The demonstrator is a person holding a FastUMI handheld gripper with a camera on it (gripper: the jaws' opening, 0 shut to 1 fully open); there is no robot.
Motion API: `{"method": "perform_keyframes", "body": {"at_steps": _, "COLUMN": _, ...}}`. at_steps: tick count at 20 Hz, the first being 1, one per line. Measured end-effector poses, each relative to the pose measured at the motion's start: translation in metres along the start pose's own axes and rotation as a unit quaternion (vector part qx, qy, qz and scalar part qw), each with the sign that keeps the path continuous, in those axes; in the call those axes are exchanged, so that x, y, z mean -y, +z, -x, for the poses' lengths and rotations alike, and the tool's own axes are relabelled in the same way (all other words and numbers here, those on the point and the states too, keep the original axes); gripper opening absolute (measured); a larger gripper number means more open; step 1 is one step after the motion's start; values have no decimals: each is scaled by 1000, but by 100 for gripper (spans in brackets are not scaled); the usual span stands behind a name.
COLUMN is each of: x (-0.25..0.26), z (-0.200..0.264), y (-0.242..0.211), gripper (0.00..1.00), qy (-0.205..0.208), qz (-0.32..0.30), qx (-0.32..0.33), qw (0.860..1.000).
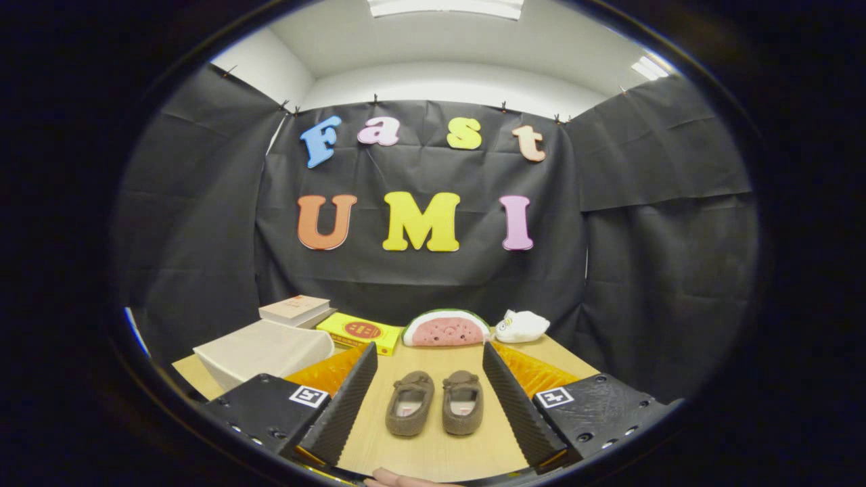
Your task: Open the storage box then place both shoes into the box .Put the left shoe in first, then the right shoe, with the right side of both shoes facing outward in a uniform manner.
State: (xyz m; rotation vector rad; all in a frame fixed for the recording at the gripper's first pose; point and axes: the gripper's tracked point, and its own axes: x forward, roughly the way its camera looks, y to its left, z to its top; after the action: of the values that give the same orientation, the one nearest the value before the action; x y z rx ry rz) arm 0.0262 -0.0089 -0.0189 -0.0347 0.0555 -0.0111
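Bright, even light pours down from the long white ceiling light panels [446,7] overhead, a second one glaring at the upper right. The pale wooden table [433,439] is evenly lit, and the pair of brown fuzzy slippers [436,402] throws only a thin, soft shadow. The black ribbed fingers [345,399], spread wide apart, look sharp. Fisheye bending is strong: the black cloth walls [670,223] curve inward and dim toward the rim.

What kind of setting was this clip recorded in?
Likely a staged recording booth, not a home: black cloth walls surround a wooden table holding slippers, a white storage box and a watermelon plush. The gripper fingers are open.
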Motion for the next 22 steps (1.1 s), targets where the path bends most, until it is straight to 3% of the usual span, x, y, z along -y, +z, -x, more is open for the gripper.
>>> {"method": "perform_keyframes", "body": {"at_steps": 3, "x": -10, "z": -22, "y": -22, "gripper": 95, "qy": 18, "qz": -12, "qx": -28, "qw": 999}}
{"method": "perform_keyframes", "body": {"at_steps": 5, "x": -37, "z": -41, "y": -38, "gripper": 95, "qy": 75, "qz": -52, "qx": -56, "qw": 994}}
{"method": "perform_keyframes", "body": {"at_steps": 8, "x": -80, "z": -69, "y": -61, "gripper": 95, "qy": 178, "qz": -119, "qx": -112, "qw": 970}}
{"method": "perform_keyframes", "body": {"at_steps": 11, "x": -113, "z": -106, "y": -84, "gripper": 95, "qy": 250, "qz": -163, "qx": -167, "qw": 940}}
{"method": "perform_keyframes", "body": {"at_steps": 14, "x": -137, "z": -132, "y": -99, "gripper": 96, "qy": 308, "qz": -212, "qx": -228, "qw": 899}}
{"method": "perform_keyframes", "body": {"at_steps": 17, "x": -160, "z": -151, "y": -99, "gripper": 95, "qy": 370, "qz": -277, "qx": -271, "qw": 844}}
{"method": "perform_keyframes", "body": {"at_steps": 22, "x": -189, "z": -177, "y": -129, "gripper": 92, "qy": 421, "qz": -349, "qx": -351, "qw": 760}}
